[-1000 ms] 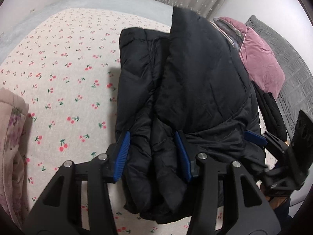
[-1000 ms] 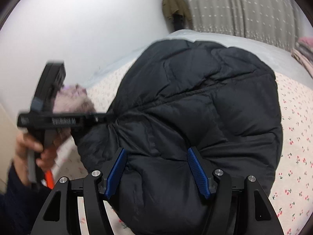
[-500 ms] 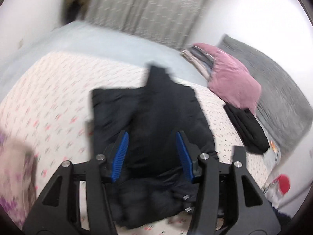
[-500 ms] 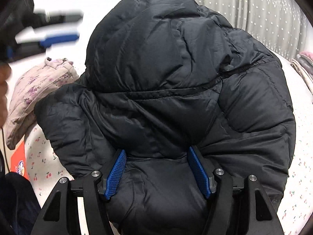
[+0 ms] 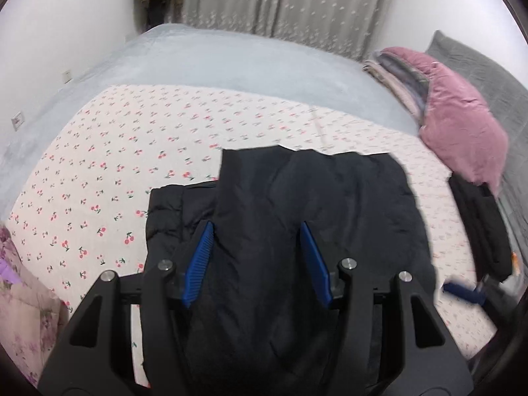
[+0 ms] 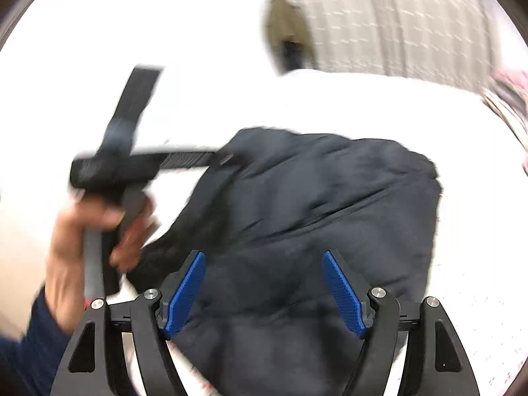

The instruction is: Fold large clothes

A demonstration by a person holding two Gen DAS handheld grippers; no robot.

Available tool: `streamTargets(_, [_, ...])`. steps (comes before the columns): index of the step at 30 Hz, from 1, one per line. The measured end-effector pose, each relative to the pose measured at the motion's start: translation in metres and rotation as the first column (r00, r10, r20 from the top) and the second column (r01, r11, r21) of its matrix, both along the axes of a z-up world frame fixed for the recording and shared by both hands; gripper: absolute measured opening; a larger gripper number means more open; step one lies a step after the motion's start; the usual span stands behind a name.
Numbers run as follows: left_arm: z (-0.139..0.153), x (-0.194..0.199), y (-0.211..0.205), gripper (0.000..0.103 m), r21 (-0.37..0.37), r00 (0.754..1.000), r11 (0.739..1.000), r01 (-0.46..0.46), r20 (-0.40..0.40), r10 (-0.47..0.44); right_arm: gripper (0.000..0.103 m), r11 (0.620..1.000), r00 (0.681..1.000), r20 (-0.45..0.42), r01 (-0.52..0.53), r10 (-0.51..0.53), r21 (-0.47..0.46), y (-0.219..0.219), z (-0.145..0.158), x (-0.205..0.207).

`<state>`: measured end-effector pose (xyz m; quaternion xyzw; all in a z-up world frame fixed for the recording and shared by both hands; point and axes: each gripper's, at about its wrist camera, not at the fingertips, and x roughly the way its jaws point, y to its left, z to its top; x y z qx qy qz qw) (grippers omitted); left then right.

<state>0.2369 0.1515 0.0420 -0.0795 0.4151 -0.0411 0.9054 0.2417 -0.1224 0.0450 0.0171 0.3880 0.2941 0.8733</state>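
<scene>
A bed [image 5: 109, 151] fills the left wrist view, spread with a cream sheet printed with small red cherries, a pale blue blanket beyond it and a dotted grey curtain [image 5: 283, 3] at the far wall. On the near part of the sheet lies a black padded jacket [image 5: 297, 204], the garment being folded. A second ago its upper half stood raised in front of both cameras; now it lies flat as a squat, roughly rectangular bundle with a straight far edge, so the top appears to have been folded down over the body. I judge this fold essentially made, with tidying or a further fold perhaps left.

The bundle's long axis runs from the near edge of the bed away toward the curtain. A narrower layer, maybe a sleeve, shows along its left side; which end is collar or hem cannot be told.

At the right edge of the bed sits a pink padded garment [image 5: 462, 112] on a small stack, with another dark garment [image 5: 485, 231] just below it, both apart from the jacket. A floral fabric [image 5: 19, 307] lies at the near left.

The left gripper [image 5: 259, 260] hangs over the jacket with its blue-padded jaws spread wide, gripping nothing. The right gripper [image 6: 264, 293], in a blurred view, also has its jaws wide apart over the jacket, empty
</scene>
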Motion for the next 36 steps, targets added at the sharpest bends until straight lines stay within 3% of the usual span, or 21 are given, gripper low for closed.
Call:
streamTargets(2, [-0.011,0.004,0.001,0.056,-0.009,1.000,1.000,-0.002,-0.021,0.002,0.075,0.997,0.996,-0.052,0.074,-0.075,-0.010,-0.010,-0.008,0.029])
streamTargets(5, [-0.025,0.008,0.006,0.061,-0.014,0.999,1.000,-0.011,-0.042,0.010,0.075,0.993,0.983,-0.152,0.111,-0.103,0.045,-0.012,-0.022,0.078])
streamTargets(9, [-0.042,0.011,0.022,0.064,-0.083,0.998,0.996,-0.032,-0.056,0.027,0.075,0.988,0.975,-0.156,0.157,-0.156,-0.010,0.003,-0.027,0.118])
streamTargets(13, [-0.051,0.013,0.024,0.064,-0.080,0.997,0.996,-0.047,-0.060,0.042,0.075,0.985,0.969,-0.179,0.160,-0.170,-0.069,0.020,-0.044,0.141])
streamTargets(22, [-0.064,0.018,0.032,0.065,-0.139,0.996,0.989,-0.050,-0.079,0.040,0.080,0.980,0.968,-0.182,0.152,-0.174,-0.129,0.034,-0.092,0.137])
streamTargets(27, [-0.068,0.018,0.027,0.066,-0.113,0.996,0.992,-0.051,-0.072,0.043,0.080,0.980,0.964,-0.198,0.152,-0.176,-0.129,0.033,-0.104,0.142])
streamTargets(33, [-0.068,0.013,0.031,0.067,-0.119,0.997,0.992,-0.050,-0.057,0.044,0.080,0.977,0.968,-0.164,0.171,-0.190,-0.126,0.028,-0.088,0.127])
streamTargets(36, [-0.054,0.002,0.036,0.067,-0.115,0.995,0.991,-0.075,-0.072,0.067,0.080,0.983,0.974,-0.135,0.184,-0.184,-0.011,-0.001,-0.053,0.088])
